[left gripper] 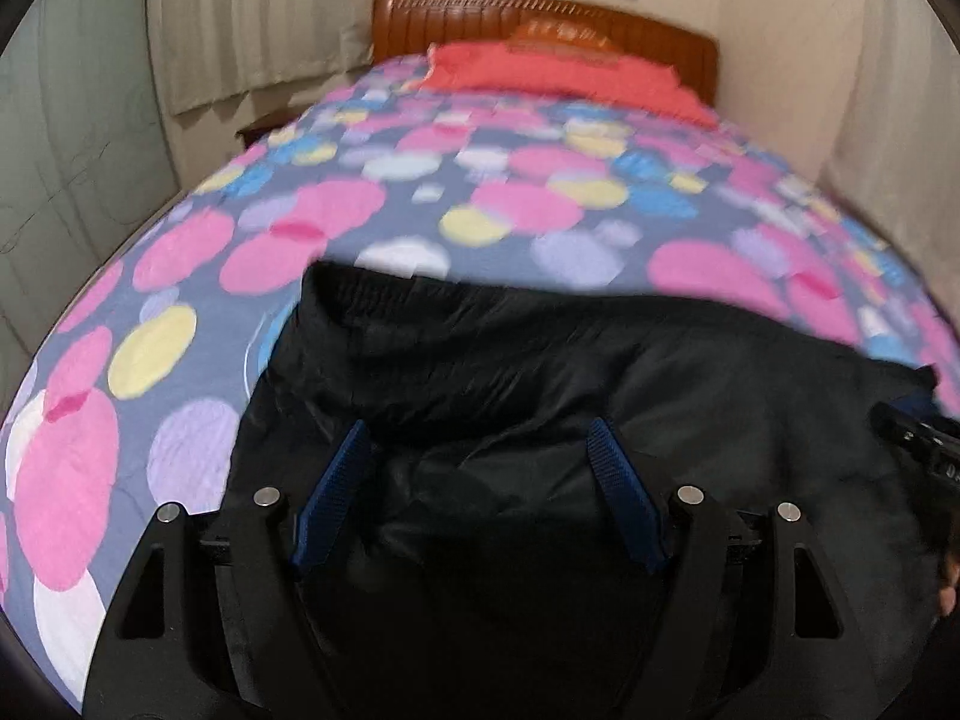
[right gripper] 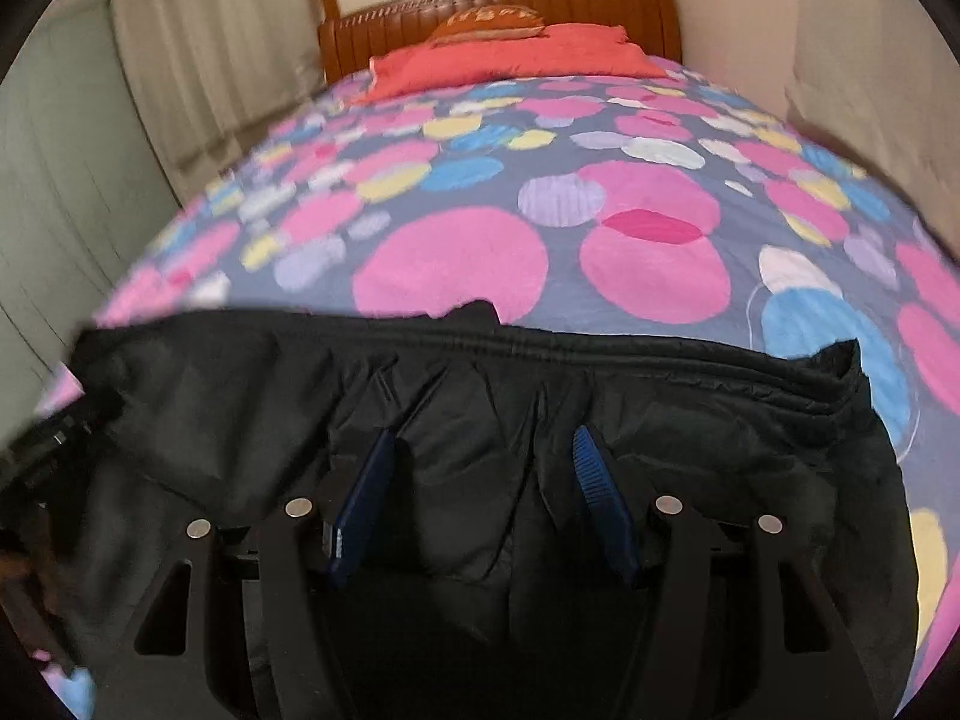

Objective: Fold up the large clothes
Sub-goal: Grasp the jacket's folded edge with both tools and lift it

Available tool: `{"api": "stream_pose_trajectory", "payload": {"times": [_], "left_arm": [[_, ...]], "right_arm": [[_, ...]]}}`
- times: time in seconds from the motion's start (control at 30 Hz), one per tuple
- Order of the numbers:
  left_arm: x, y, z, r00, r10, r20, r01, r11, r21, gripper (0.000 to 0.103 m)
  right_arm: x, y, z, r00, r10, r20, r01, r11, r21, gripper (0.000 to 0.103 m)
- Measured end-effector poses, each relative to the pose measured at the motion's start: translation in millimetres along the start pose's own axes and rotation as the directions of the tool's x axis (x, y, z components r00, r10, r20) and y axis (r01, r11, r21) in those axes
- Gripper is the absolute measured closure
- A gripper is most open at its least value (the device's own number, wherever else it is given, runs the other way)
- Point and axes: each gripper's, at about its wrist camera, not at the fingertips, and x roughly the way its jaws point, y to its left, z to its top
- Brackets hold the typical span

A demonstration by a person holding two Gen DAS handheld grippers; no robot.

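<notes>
Each hand-held gripper is matte black plastic: the left gripper [left gripper: 480, 438] and right gripper [right gripper: 483, 441] both carry two ribbed dark-blue finger pads [left gripper: 336, 492], flanked at 3 and 9 o'clock by angled black linkage arms with round silver pivot screws [right gripper: 669, 504].

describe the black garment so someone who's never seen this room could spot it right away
Start from the bed with the wooden headboard and polka-dot bedspread. At its near end, far from the red pillow, lies a black padded jacket. It is the only dark, plain thing on the bright spotted cover.
</notes>
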Motion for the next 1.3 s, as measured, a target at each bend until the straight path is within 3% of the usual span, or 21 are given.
{"api": "stream_pose_trajectory", "payload": {"times": [0.07, 0.2, 0.43, 0.53, 0.6, 0.7, 0.8, 0.87, 1.0, 1.07, 1.17, 1.3], "left_arm": [[19, 9, -6, 0.999, -0.008, -0.041, 0.006, 0.999, -0.036, 0.025], [31, 14, -13, 0.999, -0.034, -0.023, 0.032, 0.997, -0.071, 0.022], [19, 4, -9, 0.998, 0.032, -0.062, -0.034, 0.999, -0.021, 0.021], [-9, 7, -5, 1.000, 0.003, 0.021, -0.002, 1.000, -0.017, 0.021], [-16, 13, 2, 0.999, 0.008, 0.051, -0.007, 1.000, -0.019, 0.021], [-2, 26, 6, 0.996, 0.085, 0.029, -0.085, 0.996, -0.019, 0.021], [29, 49, -4, 0.991, 0.106, -0.080, -0.112, 0.990, -0.081, 0.020], [42, 63, -11, 0.993, 0.048, -0.105, -0.064, 0.987, -0.151, 0.013], [43, 70, -11, 0.992, 0.014, -0.126, -0.039, 0.980, -0.196, 0.012], [31, 65, -9, 0.992, 0.051, -0.113, -0.070, 0.982, -0.177, 0.015], [-7, 47, -6, 0.997, 0.075, -0.002, -0.075, 0.988, -0.137, 0.016], [-38, 8, 0, 0.996, -0.032, 0.085, 0.040, 0.995, -0.086, 0.016]], "right_arm": [[17, 2, -4, 1.000, -0.009, -0.026, 0.008, 1.000, -0.016, 0.040], [32, 0, -11, 1.000, 0.005, -0.026, -0.005, 1.000, 0.003, 0.037], [17, -3, -8, 0.999, 0.023, -0.032, -0.023, 1.000, 0.017, 0.037], [-11, -22, -1, 1.000, 0.003, 0.026, -0.004, 0.999, 0.036, 0.037], [-22, -43, 4, 0.995, -0.082, 0.050, 0.080, 0.996, 0.035, 0.037], [-16, -75, 4, 0.984, -0.174, 0.032, 0.173, 0.984, 0.050, 0.037], [4, -106, -6, 0.989, -0.146, -0.028, 0.148, 0.981, 0.124, 0.036], [19, -118, -16, 0.995, -0.087, -0.040, 0.092, 0.979, 0.180, 0.032], [25, -110, -16, 0.992, -0.117, -0.039, 0.122, 0.980, 0.158, 0.031], [19, -110, -12, 0.991, -0.125, -0.047, 0.131, 0.978, 0.164, 0.031], [-6, -97, -12, 0.991, -0.136, 0.003, 0.134, 0.978, 0.162, 0.031], [-36, -44, -9, 0.993, -0.070, 0.096, 0.062, 0.995, 0.077, 0.031]]}}
